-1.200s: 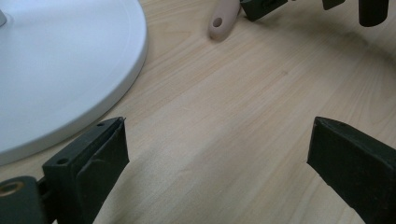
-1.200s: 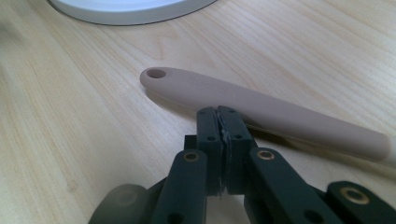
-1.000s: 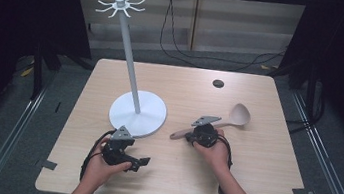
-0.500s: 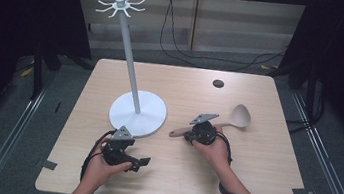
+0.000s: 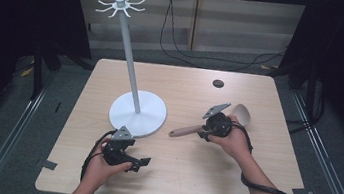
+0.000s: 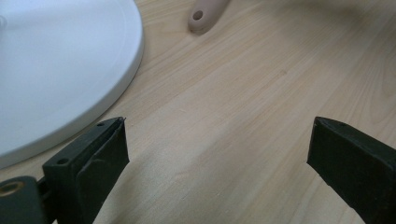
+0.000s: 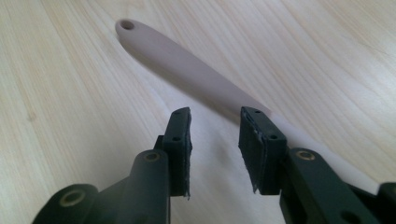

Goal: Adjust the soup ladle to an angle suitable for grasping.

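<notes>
Pale wood grain runs under everything here: the tabletop (image 5: 230,175) is light and bare where my hands work. My right tool (image 5: 204,131) sits over the spoon (image 5: 238,113), a beige wooden-looking one lying flat on the tabletop right of centre, its bowl pointing toward the far right and its handle pointing back toward the white stand (image 5: 137,112). In the right gripper view my right tool (image 7: 215,135) has its jaws parted by a narrow gap, and the spoon handle (image 7: 182,63) runs away beyond them, its end with the small hanging hole farthest off. The right jaw's tip overlaps the near part of the handle, but I cannot tell whether it touches; the handle is not between the jaws, so I am gripping nothing there.

My left tool (image 5: 137,162) rests low near the front edge of the tabletop, just in front of the stand's round white base. In the left gripper view my left tool (image 6: 217,154) has its jaws spread wide with only bare wood between them; the white base (image 6: 60,70) curves in at the left, and the holed end of the spoon handle (image 6: 203,14) lies farther off at the top.

The stand's thin pole rises from the base to a ring of small white hooks (image 5: 120,5). A small dark round spot (image 5: 218,83) sits on the far part of the tabletop.
</notes>
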Demonstrator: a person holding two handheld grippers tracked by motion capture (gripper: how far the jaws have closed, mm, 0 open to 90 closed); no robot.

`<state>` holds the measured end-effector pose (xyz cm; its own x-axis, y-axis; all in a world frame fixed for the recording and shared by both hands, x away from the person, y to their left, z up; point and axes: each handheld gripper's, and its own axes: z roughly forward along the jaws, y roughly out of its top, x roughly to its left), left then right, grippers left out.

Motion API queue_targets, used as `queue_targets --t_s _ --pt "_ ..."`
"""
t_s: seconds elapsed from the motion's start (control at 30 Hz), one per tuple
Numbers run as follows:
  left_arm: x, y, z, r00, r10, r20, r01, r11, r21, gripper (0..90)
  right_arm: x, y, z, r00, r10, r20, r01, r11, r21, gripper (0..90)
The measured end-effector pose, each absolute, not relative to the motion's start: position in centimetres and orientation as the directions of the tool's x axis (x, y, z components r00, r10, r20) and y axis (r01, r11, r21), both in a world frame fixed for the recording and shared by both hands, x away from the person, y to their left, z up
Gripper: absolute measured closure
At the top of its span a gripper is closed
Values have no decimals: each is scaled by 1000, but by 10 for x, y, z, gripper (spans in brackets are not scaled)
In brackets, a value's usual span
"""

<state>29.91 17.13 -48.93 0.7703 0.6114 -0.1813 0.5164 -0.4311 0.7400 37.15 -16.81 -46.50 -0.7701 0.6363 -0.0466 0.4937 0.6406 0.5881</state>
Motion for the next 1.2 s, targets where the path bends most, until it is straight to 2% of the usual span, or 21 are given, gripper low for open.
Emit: queue_targets --t_s 0.07,0.13,0.4,0.67,0.8,0.93,1.2 --pt "299 171 -489 771 610 -182 516 -432 740 49 373 -170 -464 -775 630 -54 492 653 576 625" --pt "299 171 -490 774 606 -181 512 -433 741 49 378 -174 -462 -808 582 -95 449 713 539 577" --pt "299 170 -490 774 607 -179 514 -438 738 49 387 -181 -462 -824 545 -156 415 766 491 522" --pt "299 171 -490 773 609 -177 514 -439 737 49 397 -178 -465 -829 536 -161 411 778 474 451" --pt "300 171 -490 774 608 -178 514 -438 738 49 403 -176 -470 -828 540 -152 426 782 455 369" --pt "300 172 -490 773 609 -178 515 -438 737 49 407 -176 -475 -839 521 -159 410 795 446 325" --pt "300 172 -490 771 610 -182 519 -436 735 49 413 -174 -483 -841 527 -125 419 780 465 322"
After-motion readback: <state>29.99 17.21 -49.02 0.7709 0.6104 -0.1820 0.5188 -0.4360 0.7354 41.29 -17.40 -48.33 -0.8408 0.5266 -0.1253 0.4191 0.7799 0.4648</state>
